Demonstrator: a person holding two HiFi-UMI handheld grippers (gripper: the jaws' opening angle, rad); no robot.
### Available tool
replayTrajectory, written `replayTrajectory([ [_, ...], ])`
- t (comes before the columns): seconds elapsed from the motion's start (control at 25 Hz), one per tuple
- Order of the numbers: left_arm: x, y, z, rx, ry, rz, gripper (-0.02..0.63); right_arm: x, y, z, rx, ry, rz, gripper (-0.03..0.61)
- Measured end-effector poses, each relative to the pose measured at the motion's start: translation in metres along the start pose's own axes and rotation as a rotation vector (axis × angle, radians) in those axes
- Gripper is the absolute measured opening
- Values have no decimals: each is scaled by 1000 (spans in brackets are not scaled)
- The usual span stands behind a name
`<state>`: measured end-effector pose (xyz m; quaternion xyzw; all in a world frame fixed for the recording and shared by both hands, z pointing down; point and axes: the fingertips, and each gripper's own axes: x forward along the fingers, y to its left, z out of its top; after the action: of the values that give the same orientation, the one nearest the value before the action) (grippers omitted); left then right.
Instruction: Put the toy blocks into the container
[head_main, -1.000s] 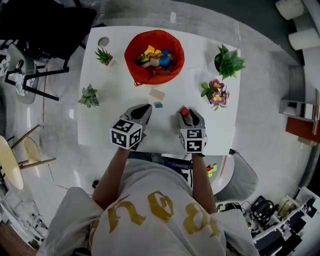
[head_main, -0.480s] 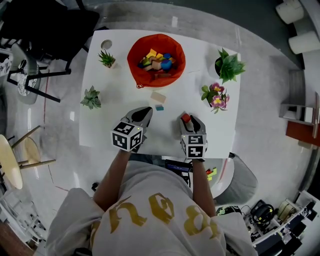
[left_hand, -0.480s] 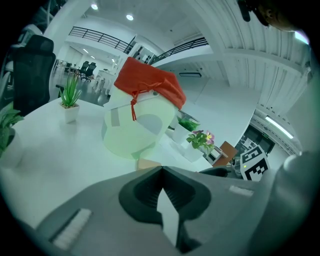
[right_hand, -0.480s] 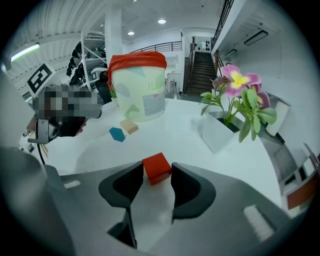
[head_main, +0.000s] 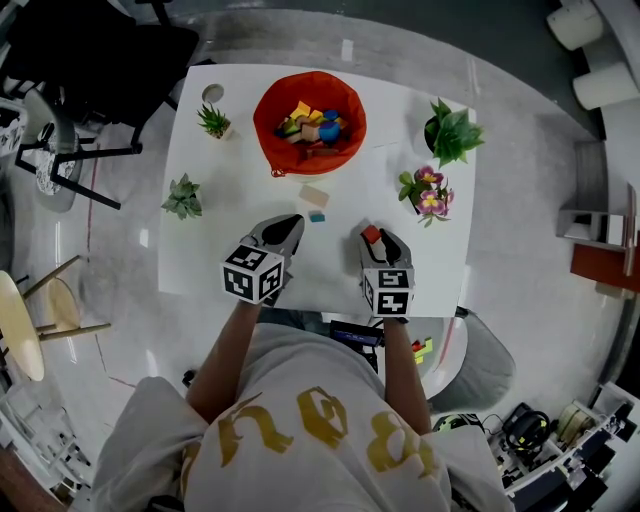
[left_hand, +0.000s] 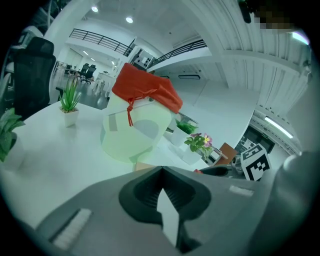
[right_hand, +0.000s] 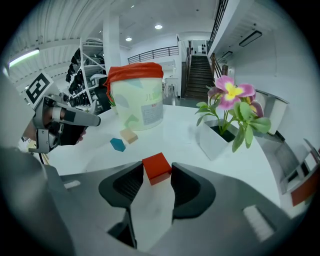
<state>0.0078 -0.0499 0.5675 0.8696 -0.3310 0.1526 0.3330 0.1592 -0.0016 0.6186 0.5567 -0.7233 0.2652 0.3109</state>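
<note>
A red-rimmed pale green container (head_main: 270, 135) stands at the table's far middle, with several coloured blocks inside; it also shows as the container (right_hand: 136, 102) and the container (left_hand: 135, 125). A tan block (head_main: 314, 195) and a teal block (head_main: 317, 215) lie on the table in front of it. My right gripper (head_main: 371, 238) is shut on a red block (right_hand: 156, 168) near the table's front. I cannot tell whether the block touches the table. My left gripper (head_main: 290, 222) is shut and holds nothing, just short of the teal block; the left gripper (left_hand: 161, 172) shows its jaws pressed together.
The white table (head_main: 230, 265) carries two small green plants (head_main: 181, 195) at the left. A leafy plant (head_main: 452, 128) and a flowering plant (head_main: 428, 192) stand at the right. A black chair (head_main: 90, 50) stands off the far left corner.
My right gripper has drawn slightly back toward me with the red block. The left gripper has hardly moved.
</note>
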Motion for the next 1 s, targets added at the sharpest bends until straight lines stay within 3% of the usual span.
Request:
replayTrajectory([
  [1.0,-42,-11,46,19,-153,25,0,-35,21,60,7,-170,53,204],
])
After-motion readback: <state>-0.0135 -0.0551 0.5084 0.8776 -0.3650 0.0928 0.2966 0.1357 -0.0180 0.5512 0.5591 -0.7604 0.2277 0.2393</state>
